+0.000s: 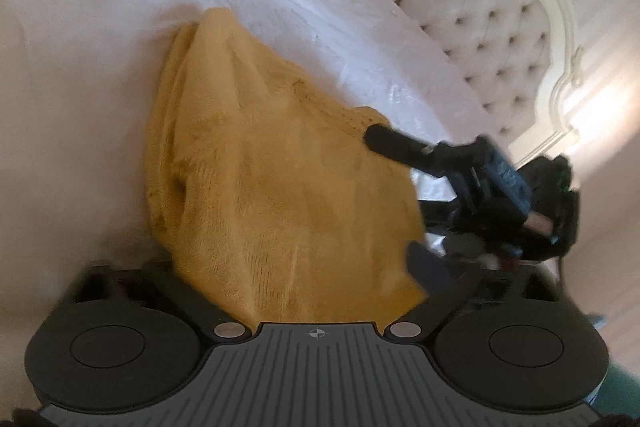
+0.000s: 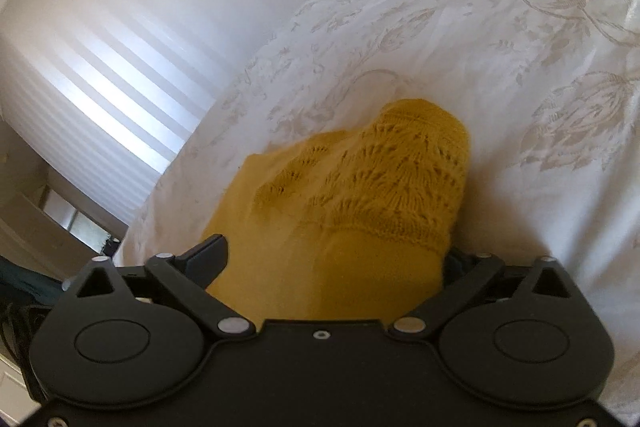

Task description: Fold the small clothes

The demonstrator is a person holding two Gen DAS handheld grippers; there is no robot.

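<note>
Yellow knit garment (image 1: pixel 280 163) on the bed (image 1: pixel 100 75) runs lengthwise ahead between both hand-held grippers, left hand-held gripper (image 1: pixel 296 291) and right hand-held gripper (image 2: pixel 336 259) each straddling its near end, pad contact not discernible.

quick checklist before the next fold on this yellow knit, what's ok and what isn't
1. Yellow knit lying on the bedspread: ok, though bunched rather than flat.
2. Knit between the left gripper's fingers: ok, the cloth runs right up to its base; whether the pads press on it: cannot tell.
3. Right gripper on the knit: cloth fills the gap; firm grip: cannot tell, its right finger is hidden.
4. Grippers apart from each other: ok, the right one sits at the knit's far edge in the left wrist view.
5. Bedspread not caught with the knit: cannot tell.
</note>
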